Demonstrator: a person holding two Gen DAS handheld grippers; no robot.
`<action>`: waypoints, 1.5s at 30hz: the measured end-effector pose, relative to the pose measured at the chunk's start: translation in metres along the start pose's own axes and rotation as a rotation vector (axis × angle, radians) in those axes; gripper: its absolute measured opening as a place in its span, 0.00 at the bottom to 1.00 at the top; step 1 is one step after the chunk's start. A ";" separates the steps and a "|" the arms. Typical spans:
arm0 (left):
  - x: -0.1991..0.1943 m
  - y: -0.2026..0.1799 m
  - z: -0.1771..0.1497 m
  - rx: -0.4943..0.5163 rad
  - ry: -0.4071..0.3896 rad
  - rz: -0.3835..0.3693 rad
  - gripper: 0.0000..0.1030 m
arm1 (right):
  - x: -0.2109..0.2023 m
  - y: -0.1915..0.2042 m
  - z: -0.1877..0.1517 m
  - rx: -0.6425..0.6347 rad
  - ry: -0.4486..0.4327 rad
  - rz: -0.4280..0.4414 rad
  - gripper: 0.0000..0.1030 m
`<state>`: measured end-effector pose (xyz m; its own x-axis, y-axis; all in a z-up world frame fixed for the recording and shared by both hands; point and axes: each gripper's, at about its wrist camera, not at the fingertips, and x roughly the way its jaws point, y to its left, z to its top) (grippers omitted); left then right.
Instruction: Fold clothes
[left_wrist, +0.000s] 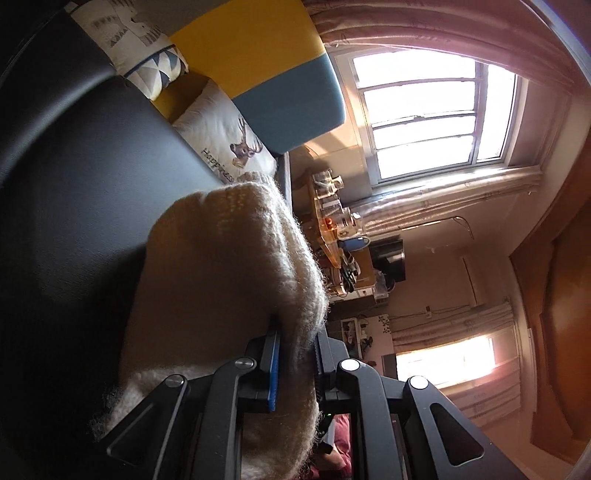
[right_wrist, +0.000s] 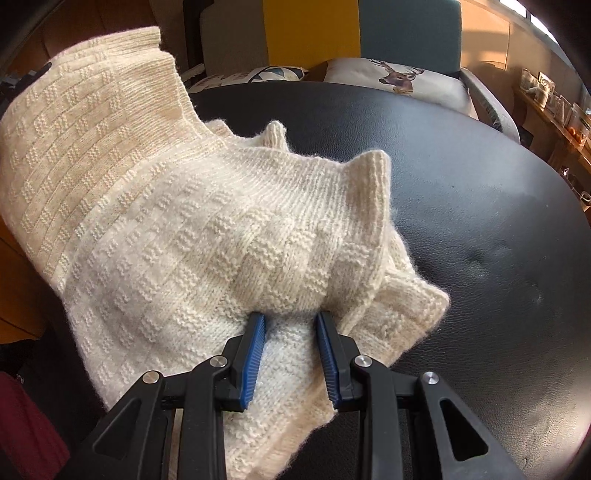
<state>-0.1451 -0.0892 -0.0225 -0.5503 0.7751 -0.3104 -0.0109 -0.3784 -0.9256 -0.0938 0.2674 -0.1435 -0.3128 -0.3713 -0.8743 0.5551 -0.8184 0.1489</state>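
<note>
Cream knit sweater (right_wrist: 177, 229): on black table (right_wrist: 480, 240), pinched in right tongs (right_wrist: 291, 325); left tongs (left_wrist: 295, 332) pinch a fold running to 11 o'clock.

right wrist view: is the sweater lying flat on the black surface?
No. The cream knit sweater is bunched and partly lifted off the black leather surface, with folds standing up ahead of the right hand-held gripper.

This is a lived-in home, a sitting room by the look of it. Printed cushions (right_wrist: 397, 79), one with a deer head, lean on a yellow-and-teal sofa back (left_wrist: 266, 70) at upper centre. Curtains (left_wrist: 436, 27) frame a barred window (left_wrist: 428, 110); a cluttered shelf (left_wrist: 332, 221), perhaps holding glassware, sits mid-frame.
</note>
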 end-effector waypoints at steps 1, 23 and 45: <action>0.010 -0.006 -0.003 0.005 0.017 -0.002 0.14 | 0.000 0.000 -0.001 0.004 -0.005 0.005 0.28; 0.166 -0.033 -0.099 0.024 0.269 0.199 0.14 | -0.009 -0.032 -0.004 0.118 -0.140 0.161 0.28; 0.127 -0.051 -0.089 0.032 0.290 0.109 0.31 | -0.054 -0.052 -0.041 0.184 -0.245 0.167 0.28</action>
<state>-0.1407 0.0736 -0.0343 -0.2881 0.8395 -0.4607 0.0063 -0.4795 -0.8775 -0.0738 0.3483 -0.1227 -0.4174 -0.5826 -0.6974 0.4731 -0.7945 0.3806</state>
